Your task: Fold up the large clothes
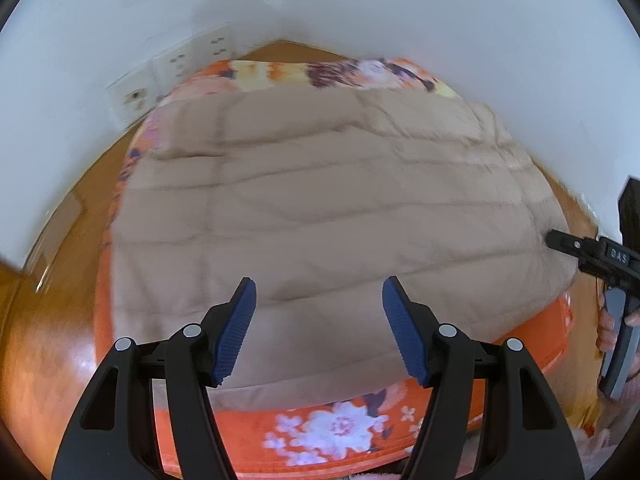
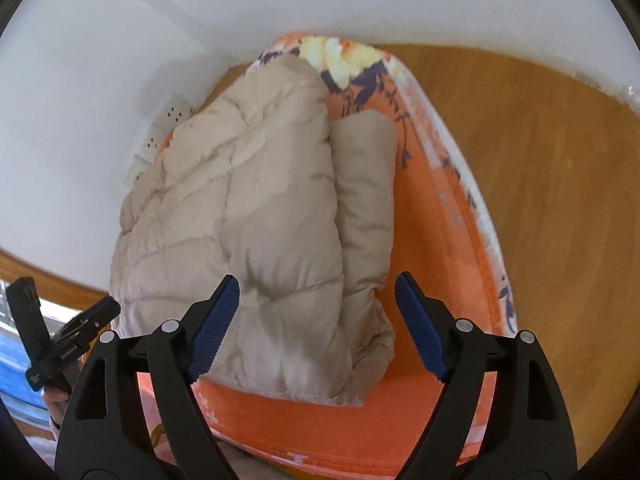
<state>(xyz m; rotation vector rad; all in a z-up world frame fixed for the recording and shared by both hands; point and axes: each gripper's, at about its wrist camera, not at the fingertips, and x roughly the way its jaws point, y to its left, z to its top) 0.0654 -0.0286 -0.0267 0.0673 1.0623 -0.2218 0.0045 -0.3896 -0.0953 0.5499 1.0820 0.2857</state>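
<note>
Beige quilted jacket [image 2: 256, 216] lies folded into a thick bundle on an orange floral blanket [image 2: 436, 280], which covers part of a wooden tabletop [image 2: 560, 184] set against a white wall [image 2: 80, 100] with sockets [image 2: 172, 114]. In the right wrist view a narrower folded part of the jacket lies along the right side of the bundle, and its stitched hem faces the camera. The right gripper [image 2: 316, 324] hovers over the near end of the bundle with its blue-padded fingers [image 2: 212, 332] spread and nothing between them. In the left wrist view the jacket [image 1: 320, 208] fills the middle, and the left gripper [image 1: 320, 328] hangs above its near edge, fingers [image 1: 236, 328] likewise spread wide and empty. The right gripper's dark tip [image 1: 560, 242] touches the jacket's right edge there.
</note>
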